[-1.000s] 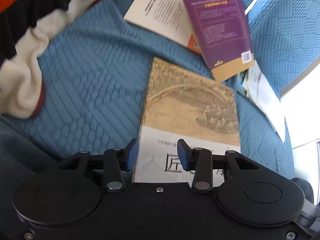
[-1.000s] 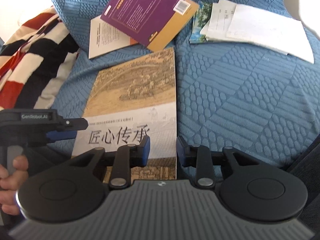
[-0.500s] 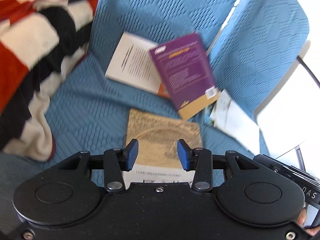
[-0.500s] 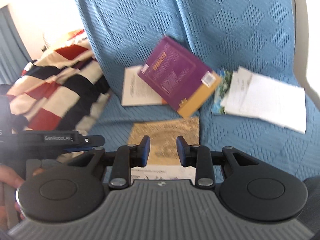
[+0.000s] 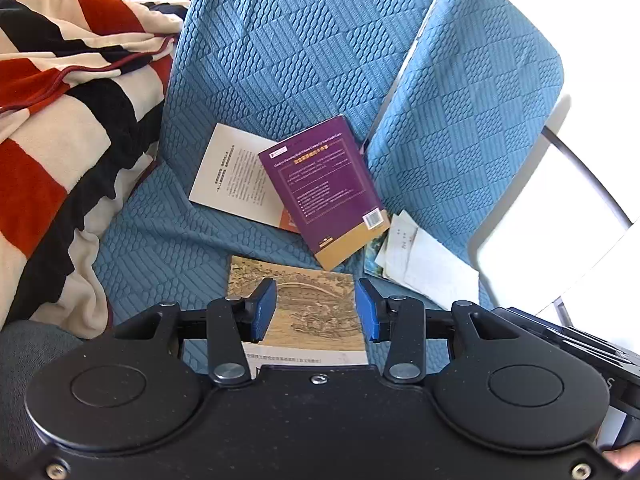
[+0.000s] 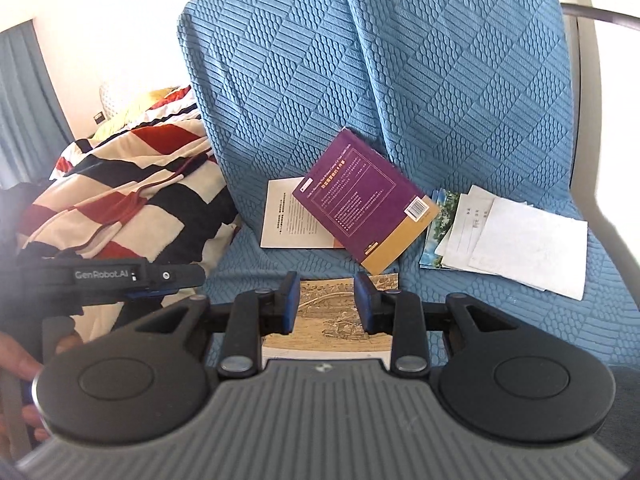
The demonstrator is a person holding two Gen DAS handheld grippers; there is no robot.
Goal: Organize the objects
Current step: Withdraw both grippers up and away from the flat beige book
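Left gripper point(image 5: 316, 310) and right gripper point(image 6: 325, 304) both hover above the blue quilted sofa seat point(image 6: 500, 320), jaws partly open, nothing between the blue pads. Side of the left unit, seen from the right wrist, reads "GenRobot.AI". On the seat: tan book with a bridge painting point(image 5: 304, 300), Chinese title line too small to read; purple-and-gold paperback with barcode point(image 6: 364, 200) overlapping a white booklet point(image 6: 286, 216); loose white papers point(image 6: 520, 240) to the right. Striped red-black-cream blanket point(image 5: 60, 140) lies left.
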